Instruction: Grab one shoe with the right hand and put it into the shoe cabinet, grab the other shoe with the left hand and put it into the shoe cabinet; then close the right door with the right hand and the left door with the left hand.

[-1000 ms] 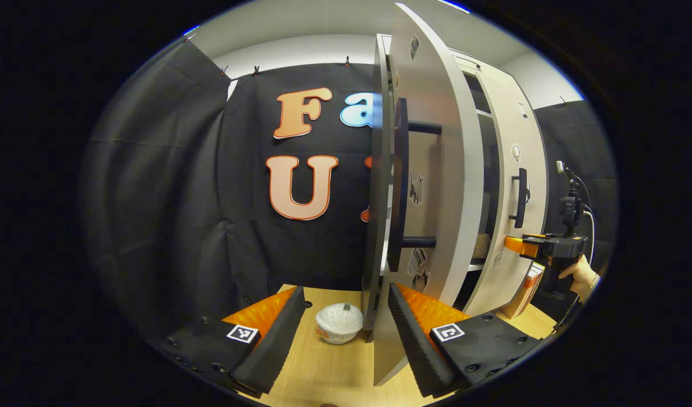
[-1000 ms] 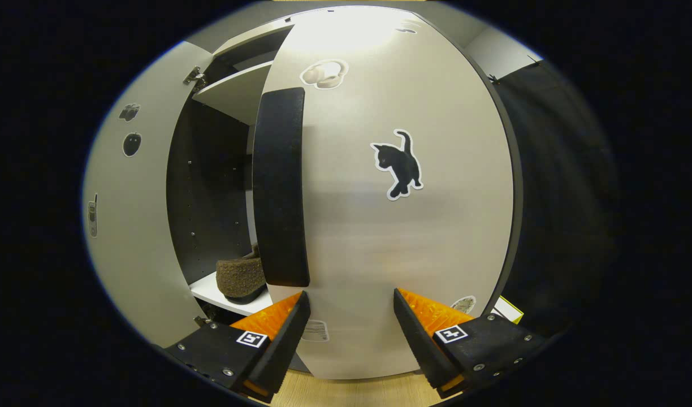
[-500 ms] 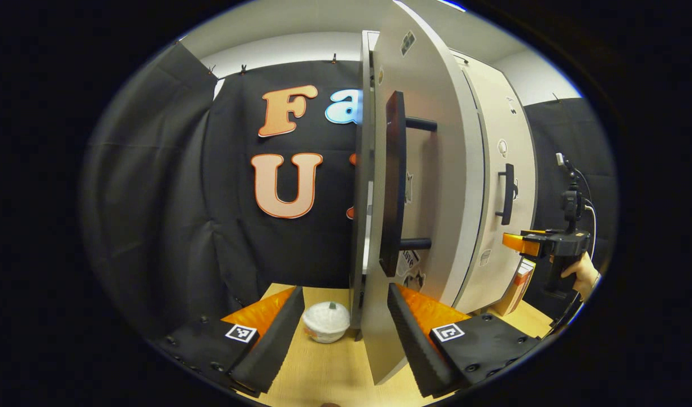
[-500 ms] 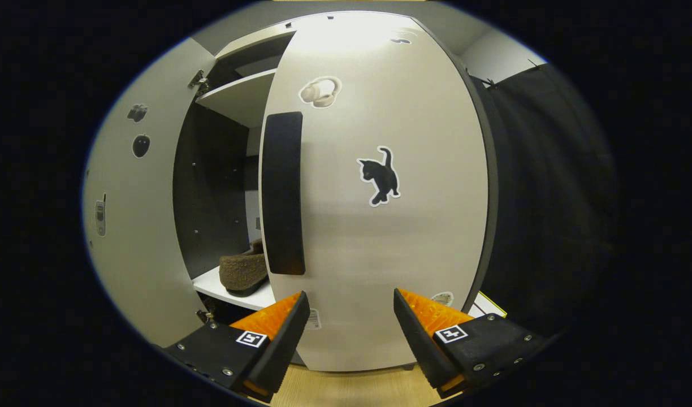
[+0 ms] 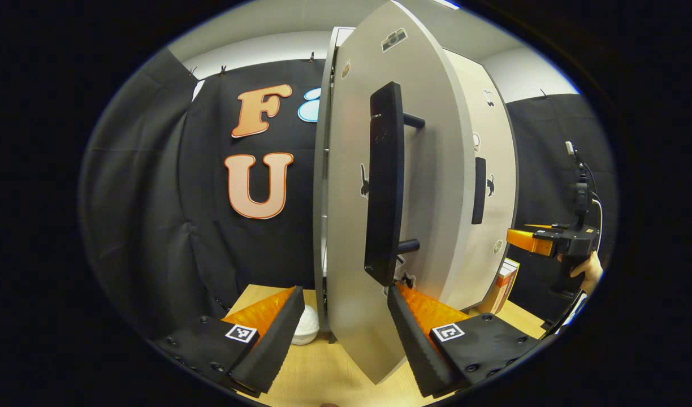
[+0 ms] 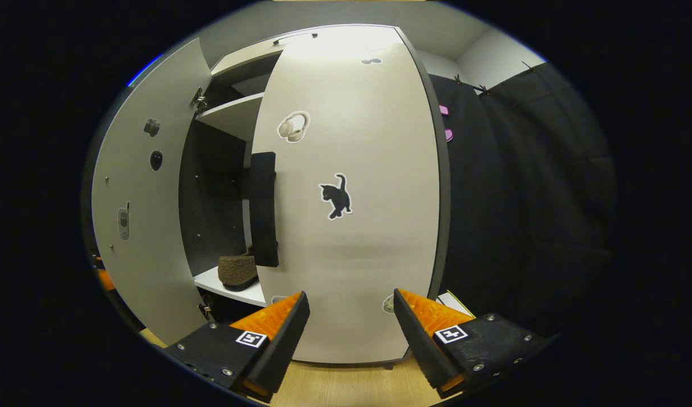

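The pale shoe cabinet's left door (image 5: pixel 351 237) stands part open, its long black handle (image 5: pixel 384 181) straight ahead of me. My left gripper (image 5: pixel 340 333) is open, the door's lower edge between its fingers, and one finger (image 5: pixel 405 316) lies close against the door's front. The right door (image 6: pixel 368 237), with a cat sticker, sits nearly flush on the cabinet. My right gripper (image 6: pixel 350 333) is open and holds nothing, a little back from that door; it is also held off to the side as the right gripper (image 5: pixel 527 240). A brown fuzzy shoe (image 6: pixel 237 270) rests on the inner shelf (image 6: pixel 233 285).
A white lidded bowl (image 5: pixel 306 330) sits on the wooden table (image 5: pixel 323 373) just left of the cabinet. A boxed item (image 5: pixel 501 285) leans at the cabinet's right side. A hand (image 5: pixel 586 271) holds the far gripper. Black cloth walls surround the booth.
The right door has swung almost shut and my right gripper has drawn back from it. The left door has turned toward closing as my left gripper moved with it.
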Motion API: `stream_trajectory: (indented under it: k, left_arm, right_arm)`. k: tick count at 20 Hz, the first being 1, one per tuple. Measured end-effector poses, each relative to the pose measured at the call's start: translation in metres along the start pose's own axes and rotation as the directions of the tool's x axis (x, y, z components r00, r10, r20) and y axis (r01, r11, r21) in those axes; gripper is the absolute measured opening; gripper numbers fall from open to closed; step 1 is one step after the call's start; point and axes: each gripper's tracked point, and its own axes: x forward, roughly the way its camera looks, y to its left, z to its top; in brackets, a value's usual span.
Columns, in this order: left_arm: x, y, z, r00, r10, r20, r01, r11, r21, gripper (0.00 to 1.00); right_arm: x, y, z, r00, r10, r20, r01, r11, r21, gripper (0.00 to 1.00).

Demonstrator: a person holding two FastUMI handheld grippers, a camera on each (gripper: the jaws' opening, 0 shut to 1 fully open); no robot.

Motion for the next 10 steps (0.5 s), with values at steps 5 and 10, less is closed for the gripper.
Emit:
stream_trajectory:
  k: [5, 10]
  left_arm:
    - [0.014, -0.013, -0.001, 0.999, 0.032, -0.001, -0.032, 0.999, -0.01, 0.99]
    - [0.032, -0.034, -0.002, 0.999, 0.037, 0.011, -0.037, 0.999, -0.007, 0.95]
  right_arm:
    - [-0.015, -0.021, 0.014, 1.0, 0.012, 0.015, -0.012, 1.0, 0.018, 0.92]
    - [-0.032, -0.038, 0.021, 0.999, 0.013, 0.031, -0.013, 1.0, 0.021, 0.92]
